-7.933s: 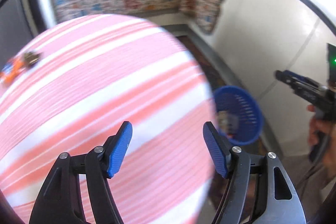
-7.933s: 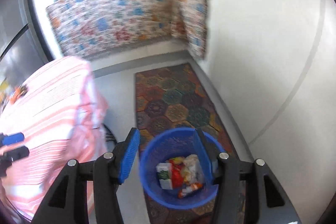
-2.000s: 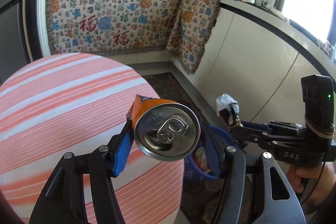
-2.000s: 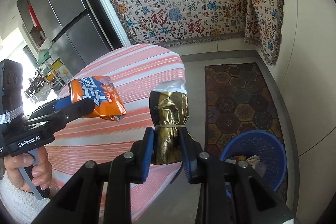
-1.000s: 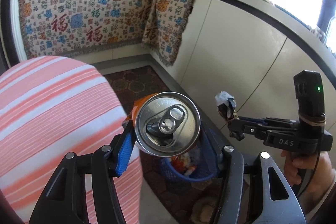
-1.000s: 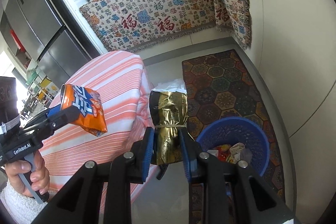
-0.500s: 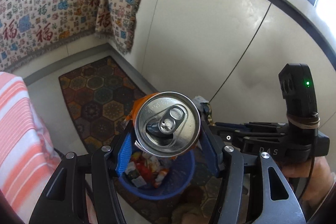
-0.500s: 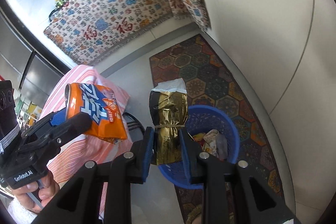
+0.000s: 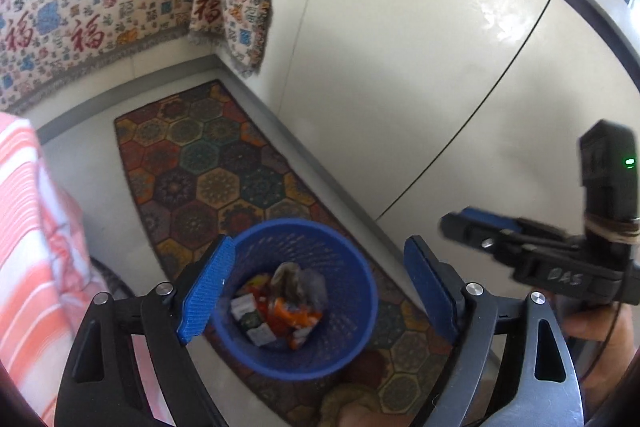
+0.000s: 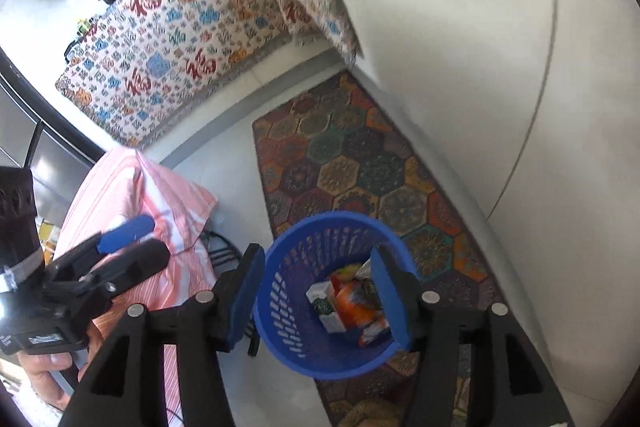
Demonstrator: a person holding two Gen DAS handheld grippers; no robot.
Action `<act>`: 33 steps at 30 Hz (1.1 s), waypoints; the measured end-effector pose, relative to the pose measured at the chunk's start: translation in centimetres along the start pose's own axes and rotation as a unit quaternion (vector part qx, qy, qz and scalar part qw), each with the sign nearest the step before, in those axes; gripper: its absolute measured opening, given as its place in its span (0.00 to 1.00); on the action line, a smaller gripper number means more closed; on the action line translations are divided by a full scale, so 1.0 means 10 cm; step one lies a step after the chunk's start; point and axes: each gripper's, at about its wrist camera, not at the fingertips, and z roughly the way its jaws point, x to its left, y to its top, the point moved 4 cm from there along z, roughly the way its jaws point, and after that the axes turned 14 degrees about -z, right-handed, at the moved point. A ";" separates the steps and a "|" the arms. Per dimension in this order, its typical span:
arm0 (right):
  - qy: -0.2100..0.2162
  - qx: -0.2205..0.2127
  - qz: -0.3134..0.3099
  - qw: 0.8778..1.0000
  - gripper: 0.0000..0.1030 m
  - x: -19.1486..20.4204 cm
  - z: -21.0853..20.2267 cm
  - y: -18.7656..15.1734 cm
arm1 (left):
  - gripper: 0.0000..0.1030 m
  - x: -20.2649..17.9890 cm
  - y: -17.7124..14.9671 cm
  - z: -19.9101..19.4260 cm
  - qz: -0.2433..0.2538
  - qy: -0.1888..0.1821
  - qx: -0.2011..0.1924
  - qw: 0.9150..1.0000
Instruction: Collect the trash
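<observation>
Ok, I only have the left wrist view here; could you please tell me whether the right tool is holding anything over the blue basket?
Observer: No. The right tool is opening its jaws with nothing between them; only the blue basket shows beyond.
Operator: The contents are blurred for me. Can you make them out?
Observer: An orange can lies among the trash, next to a white carton.
Operator: Is anything standing close to the basket on the table side?
Observer: Yes, a black wire frame stands on the floor between the basket and the hanging striped tablecloth.
</observation>
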 end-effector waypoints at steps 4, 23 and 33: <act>-0.034 -0.023 -0.014 0.999 0.82 0.18 -0.40 -0.08 | 0.99 0.06 -0.16 -0.38 -0.019 0.009 -0.018 1.000; -0.138 0.002 -0.016 0.990 1.00 0.90 -1.68 -1.06 | 1.00 -0.12 -0.82 -1.28 0.047 0.126 -0.059 0.989; -0.134 -0.011 -0.038 0.990 1.00 1.10 -1.79 -1.03 | 1.00 -0.11 -0.85 -1.36 0.040 0.133 -0.045 0.989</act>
